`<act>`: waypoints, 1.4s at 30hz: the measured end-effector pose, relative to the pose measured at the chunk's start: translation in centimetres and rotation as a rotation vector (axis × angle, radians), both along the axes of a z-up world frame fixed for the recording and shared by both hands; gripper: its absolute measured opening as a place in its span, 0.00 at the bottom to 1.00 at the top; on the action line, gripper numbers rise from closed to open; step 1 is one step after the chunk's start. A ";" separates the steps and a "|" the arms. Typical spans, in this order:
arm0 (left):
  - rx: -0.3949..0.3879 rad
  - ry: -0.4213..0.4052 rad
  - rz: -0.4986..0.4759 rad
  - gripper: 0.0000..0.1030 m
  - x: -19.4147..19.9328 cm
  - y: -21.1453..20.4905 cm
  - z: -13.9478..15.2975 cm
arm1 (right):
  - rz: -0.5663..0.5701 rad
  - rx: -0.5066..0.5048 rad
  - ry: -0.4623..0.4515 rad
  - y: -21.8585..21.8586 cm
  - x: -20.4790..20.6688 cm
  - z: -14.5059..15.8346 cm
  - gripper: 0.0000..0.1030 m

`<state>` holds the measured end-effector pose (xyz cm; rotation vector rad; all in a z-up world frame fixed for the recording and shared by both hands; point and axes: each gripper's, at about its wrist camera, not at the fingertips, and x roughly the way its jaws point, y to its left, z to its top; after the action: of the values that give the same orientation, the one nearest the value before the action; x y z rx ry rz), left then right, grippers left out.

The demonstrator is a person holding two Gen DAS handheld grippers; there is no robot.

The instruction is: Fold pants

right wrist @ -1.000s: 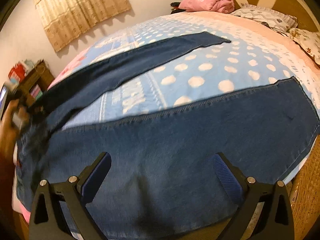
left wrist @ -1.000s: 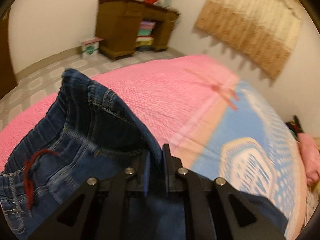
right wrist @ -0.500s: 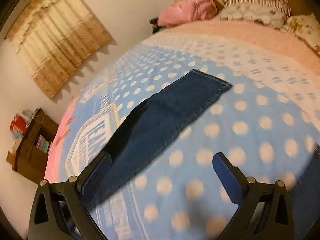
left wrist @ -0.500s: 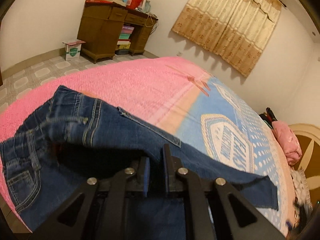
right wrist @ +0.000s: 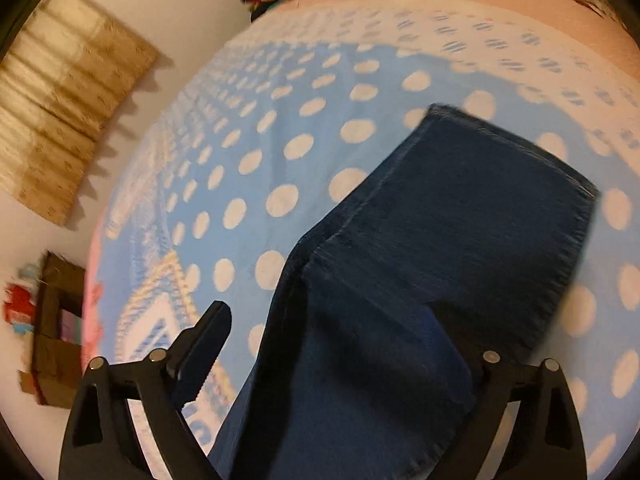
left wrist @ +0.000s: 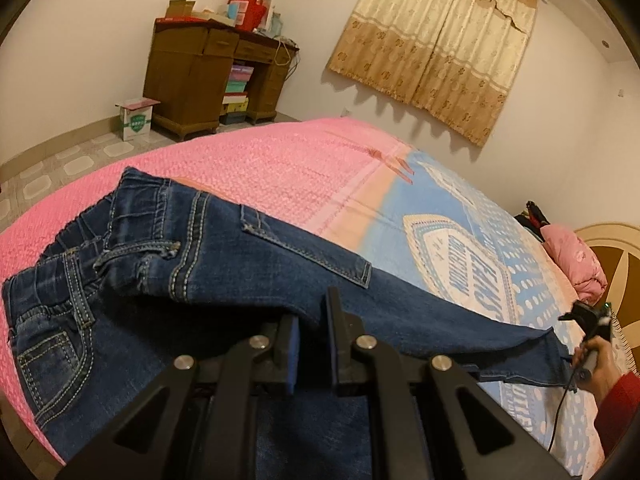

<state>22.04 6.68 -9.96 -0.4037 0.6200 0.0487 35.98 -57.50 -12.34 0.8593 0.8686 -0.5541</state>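
Observation:
Dark blue jeans [left wrist: 248, 256] lie on the pink and blue bedspread [left wrist: 288, 168], waistband [left wrist: 52, 280] at the left and one leg running right to its hem [left wrist: 532, 364]. My left gripper [left wrist: 311, 344] is shut on a fold of denim near the seat. In the right wrist view the same leg's end [right wrist: 480, 208] lies flat on the dotted blue spread [right wrist: 280, 140]. My right gripper [right wrist: 326, 340] hangs just above it with the leg between its wide jaws, which are closing. The pads do not pinch the cloth. A hand [left wrist: 596, 364] in a red sleeve holds that gripper by the hem.
A wooden desk [left wrist: 200, 76] with clutter stands against the far wall, a small box [left wrist: 136, 118] on the tiled floor beside it. A beige curtain [left wrist: 436, 40] hangs on the wall. A pink pillow [left wrist: 576, 260] and round headboard [left wrist: 616, 252] are at the right.
The raised waistband has come down and the upper jeans now lie folded over on the bed. My right gripper swept from the near leg to the far leg's hem, its jaws narrowing slightly.

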 end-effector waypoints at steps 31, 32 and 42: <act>-0.208 0.024 -0.012 0.12 -3.2 10.4 8.7 | 0.086 0.174 -0.415 1.6 -25.9 16.6 0.04; -0.189 0.006 0.002 0.12 -4.0 10.9 9.1 | 0.097 0.174 -0.421 2.4 -27.4 16.6 0.04; -0.120 0.141 0.051 0.12 -7.9 15.1 4.5 | 0.042 0.261 -0.331 6.9 -41.6 6.1 0.04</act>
<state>14.11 21.73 -5.48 -0.5354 0.7543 0.0901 -5.65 -50.63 -6.28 1.1312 0.6600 -0.2528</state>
